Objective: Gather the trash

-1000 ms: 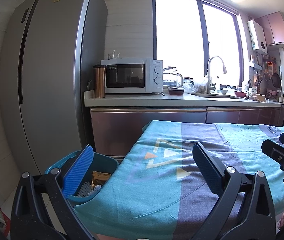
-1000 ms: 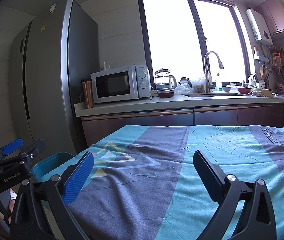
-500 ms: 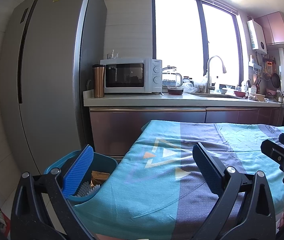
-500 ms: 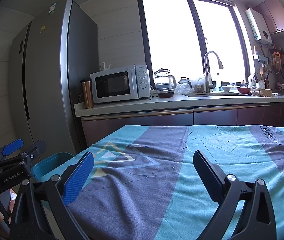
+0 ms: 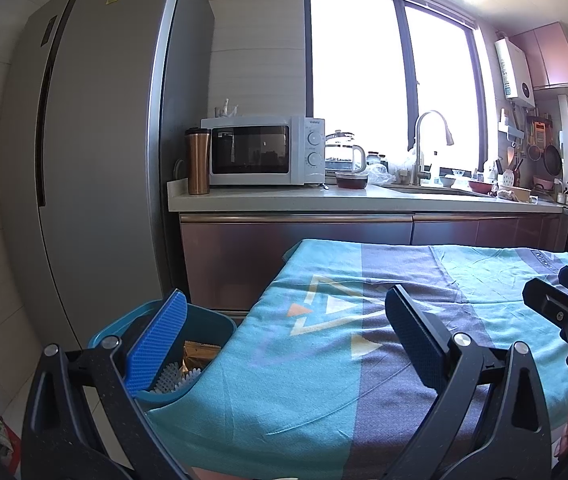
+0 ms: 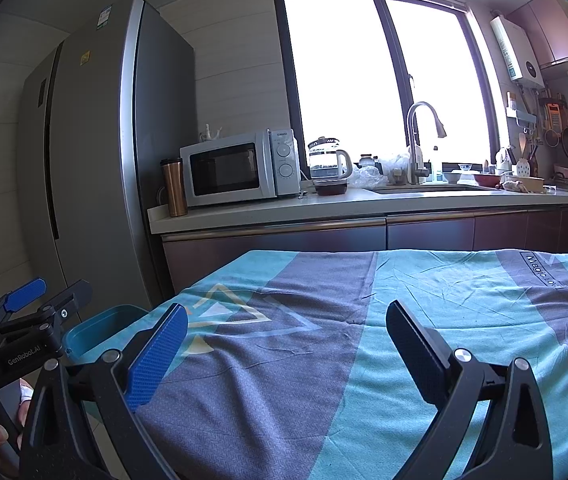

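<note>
A blue trash bin [image 5: 204, 324] stands on the floor at the table's left end, with a gold wrapper [image 5: 198, 354] and a white brush-like item [image 5: 176, 376] inside. The bin's rim also shows in the right wrist view [image 6: 100, 328]. My left gripper [image 5: 284, 332] is open and empty, held over the table's left edge beside the bin. My right gripper [image 6: 284, 340] is open and empty above the tablecloth. Each gripper shows in the other's view: the right one [image 5: 563, 300] and the left one [image 6: 44, 292]. No trash shows on the cloth.
The table carries a teal and grey cloth [image 6: 363, 320]. Behind it runs a counter [image 5: 323, 200] with a microwave [image 5: 260, 152], a copper mug [image 5: 198, 160], a kettle and a sink. A tall grey fridge [image 5: 96, 160] stands at the left.
</note>
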`<state>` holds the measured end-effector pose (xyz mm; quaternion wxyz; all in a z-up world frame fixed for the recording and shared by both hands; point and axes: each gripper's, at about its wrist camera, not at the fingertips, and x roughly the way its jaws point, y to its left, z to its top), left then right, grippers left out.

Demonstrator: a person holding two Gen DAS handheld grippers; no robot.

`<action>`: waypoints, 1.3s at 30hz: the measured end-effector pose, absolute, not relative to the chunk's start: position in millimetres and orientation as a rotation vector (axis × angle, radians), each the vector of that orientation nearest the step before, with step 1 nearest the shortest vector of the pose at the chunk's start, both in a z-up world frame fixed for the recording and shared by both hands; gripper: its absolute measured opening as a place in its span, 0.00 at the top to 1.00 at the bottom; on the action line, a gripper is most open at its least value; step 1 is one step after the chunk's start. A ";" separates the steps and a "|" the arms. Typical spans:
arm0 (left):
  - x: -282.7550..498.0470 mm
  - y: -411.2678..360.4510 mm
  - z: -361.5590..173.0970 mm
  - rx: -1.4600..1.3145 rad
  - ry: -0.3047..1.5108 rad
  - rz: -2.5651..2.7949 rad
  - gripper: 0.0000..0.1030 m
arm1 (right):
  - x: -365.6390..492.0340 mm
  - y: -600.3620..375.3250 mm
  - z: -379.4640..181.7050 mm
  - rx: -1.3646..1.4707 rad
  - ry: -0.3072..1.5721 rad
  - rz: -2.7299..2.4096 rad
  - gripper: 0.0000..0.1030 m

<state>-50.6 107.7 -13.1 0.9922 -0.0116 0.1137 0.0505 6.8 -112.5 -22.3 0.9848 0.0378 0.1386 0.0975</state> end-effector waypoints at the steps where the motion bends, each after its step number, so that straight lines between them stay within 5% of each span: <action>1: -50.6 107.4 -13.0 -0.023 0.228 0.101 0.05 | 6.9 -112.6 -22.3 0.076 0.278 0.197 0.07; 39: -48.4 105.4 -14.1 -0.016 0.226 0.107 0.05 | 6.4 -113.6 -22.4 0.080 0.267 0.193 0.07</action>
